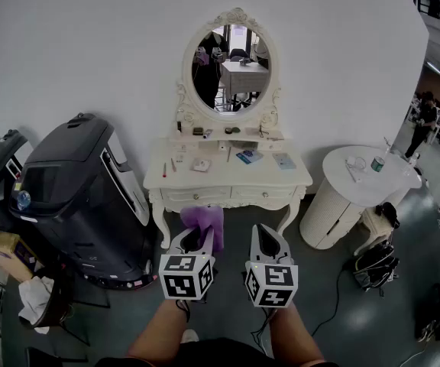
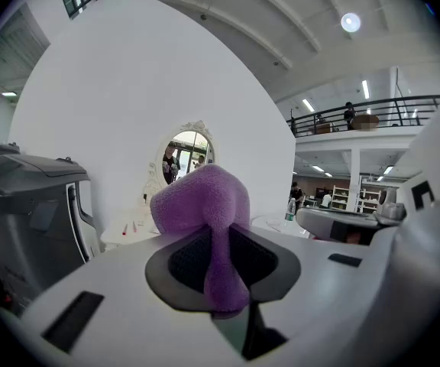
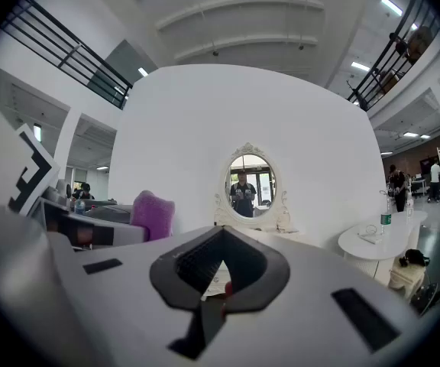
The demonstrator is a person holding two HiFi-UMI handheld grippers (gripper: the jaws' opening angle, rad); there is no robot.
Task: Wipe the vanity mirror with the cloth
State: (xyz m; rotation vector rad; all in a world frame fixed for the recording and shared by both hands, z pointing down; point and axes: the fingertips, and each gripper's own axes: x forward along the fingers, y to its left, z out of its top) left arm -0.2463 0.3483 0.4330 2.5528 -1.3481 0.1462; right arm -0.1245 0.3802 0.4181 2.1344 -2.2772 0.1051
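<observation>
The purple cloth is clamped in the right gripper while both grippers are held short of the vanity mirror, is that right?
Not quite. The purple cloth is clamped in the left gripper, not the right; the left gripper view shows it pinched between the jaws. The right gripper holds nothing. Both grippers are indeed held short of the vanity mirror.
</observation>
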